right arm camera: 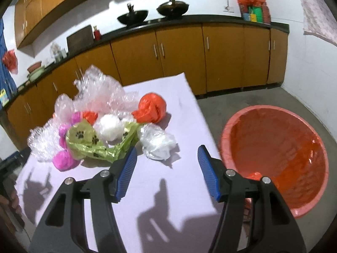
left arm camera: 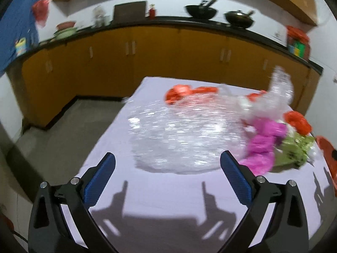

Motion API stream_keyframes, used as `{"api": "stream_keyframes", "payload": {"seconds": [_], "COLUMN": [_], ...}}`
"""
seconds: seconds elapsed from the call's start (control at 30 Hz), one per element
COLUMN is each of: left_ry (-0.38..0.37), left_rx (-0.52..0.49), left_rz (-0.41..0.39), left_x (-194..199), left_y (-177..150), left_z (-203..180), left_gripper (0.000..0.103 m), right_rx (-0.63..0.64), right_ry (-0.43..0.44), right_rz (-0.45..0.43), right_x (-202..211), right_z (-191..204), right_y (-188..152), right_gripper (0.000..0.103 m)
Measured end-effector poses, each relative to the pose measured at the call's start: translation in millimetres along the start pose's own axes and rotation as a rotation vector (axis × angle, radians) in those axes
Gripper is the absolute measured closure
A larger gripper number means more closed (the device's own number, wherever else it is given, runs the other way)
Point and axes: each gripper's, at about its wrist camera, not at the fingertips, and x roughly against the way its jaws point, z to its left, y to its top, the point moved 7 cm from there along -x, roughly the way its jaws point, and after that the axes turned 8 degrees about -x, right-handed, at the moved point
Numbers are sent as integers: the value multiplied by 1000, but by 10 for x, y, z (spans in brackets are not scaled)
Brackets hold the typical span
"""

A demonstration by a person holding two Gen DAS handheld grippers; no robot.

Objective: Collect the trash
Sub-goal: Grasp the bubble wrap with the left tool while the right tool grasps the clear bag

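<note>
Trash pile (right arm camera: 99, 130): two orange wads, two white; left tongs (left arm camera: 167, 166), right tongs (right arm camera: 167, 160) spread wide, empty.

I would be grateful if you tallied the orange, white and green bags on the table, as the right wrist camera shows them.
Orange bags: 2
White bags: 2
Green paw-print bag: 1
Total: 5

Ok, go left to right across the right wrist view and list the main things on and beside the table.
pink crumpled bag → green paw-print bag → white plastic wad → right gripper, open over the table → red basin on the floor.
</note>
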Motion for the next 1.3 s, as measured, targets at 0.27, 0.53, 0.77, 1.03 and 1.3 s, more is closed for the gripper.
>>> {"api": "stream_keyframes", "payload": {"seconds": [0.27, 0.53, 0.77, 1.03, 1.3], "left_ry": [-48, -138, -126, -112, -112], "left_rx": [81, 99, -15, -75, -79], "left_rz": [83, 182, 161, 116, 50], "left_x": [-410, -695, -710, -639, -369], "left_y": [49, 63, 89, 137, 211], "left_z": [325, 279, 88, 10, 49], "left_gripper": [3, 3, 48, 84, 87], "right_rx": [6, 19, 22, 53, 54], "right_ry": [-15, -6, -3, 1, 20], "right_rz": [36, 58, 97, 128, 127], "right_x": [-280, -522, -686, -735, -568], "right_z": [60, 143, 169, 208, 219], "right_y": [10, 80, 51, -21, -38], "right_gripper": [43, 40, 43, 75, 93]}}
